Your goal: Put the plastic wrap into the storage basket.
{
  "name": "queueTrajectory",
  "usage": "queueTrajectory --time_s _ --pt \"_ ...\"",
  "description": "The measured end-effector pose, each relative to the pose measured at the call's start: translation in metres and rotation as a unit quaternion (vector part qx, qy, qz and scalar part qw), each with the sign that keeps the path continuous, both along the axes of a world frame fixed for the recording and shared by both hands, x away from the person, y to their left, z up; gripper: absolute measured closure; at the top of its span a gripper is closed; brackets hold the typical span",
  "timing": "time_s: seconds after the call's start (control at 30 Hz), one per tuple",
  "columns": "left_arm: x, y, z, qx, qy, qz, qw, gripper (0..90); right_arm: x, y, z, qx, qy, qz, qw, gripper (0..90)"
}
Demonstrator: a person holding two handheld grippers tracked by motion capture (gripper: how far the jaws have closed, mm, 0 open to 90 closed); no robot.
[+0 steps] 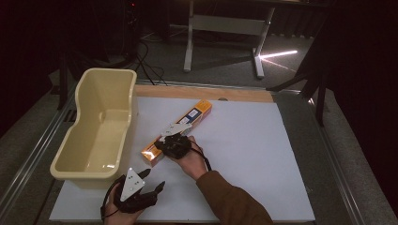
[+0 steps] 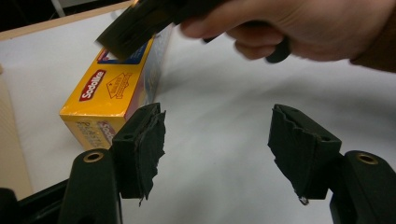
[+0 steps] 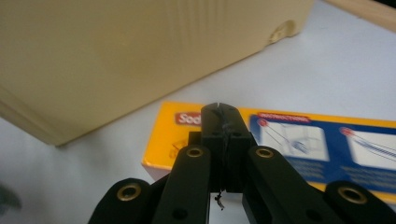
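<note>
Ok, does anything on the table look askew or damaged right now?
The yellow box lies diagonally on the white mat beside the cream tub, not squared up. The left gripper has frayed, torn padding on its fingertips. Nothing is spilled.

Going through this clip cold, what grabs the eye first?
The long orange box lying slantwise mid-table, with the right gripper over it, jaws shut and empty. Left of it stands a cream tub; the left gripper waits at the near edge, jaws open.
</note>
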State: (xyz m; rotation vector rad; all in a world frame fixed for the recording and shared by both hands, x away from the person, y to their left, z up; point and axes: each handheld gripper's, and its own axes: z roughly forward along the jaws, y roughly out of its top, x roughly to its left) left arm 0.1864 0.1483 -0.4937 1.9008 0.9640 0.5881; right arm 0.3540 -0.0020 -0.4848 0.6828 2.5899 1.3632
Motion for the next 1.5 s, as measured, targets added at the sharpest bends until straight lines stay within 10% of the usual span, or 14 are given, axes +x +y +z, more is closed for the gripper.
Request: queueTrajectory --time_s 0.77,1.5 --pt "-0.005 0.006 0.002 -0.001 -0.005 -0.001 1.0000 35.6 0.009 0.069 -0.012 -0.053 0.033 0.031 0.9976 89.7" --pt "-0.007 0.007 0.003 -0.001 -0.008 0.002 1.0000 35.8 -0.014 0.046 0.004 -0.177 0.034 0.064 0.9816 90.0"
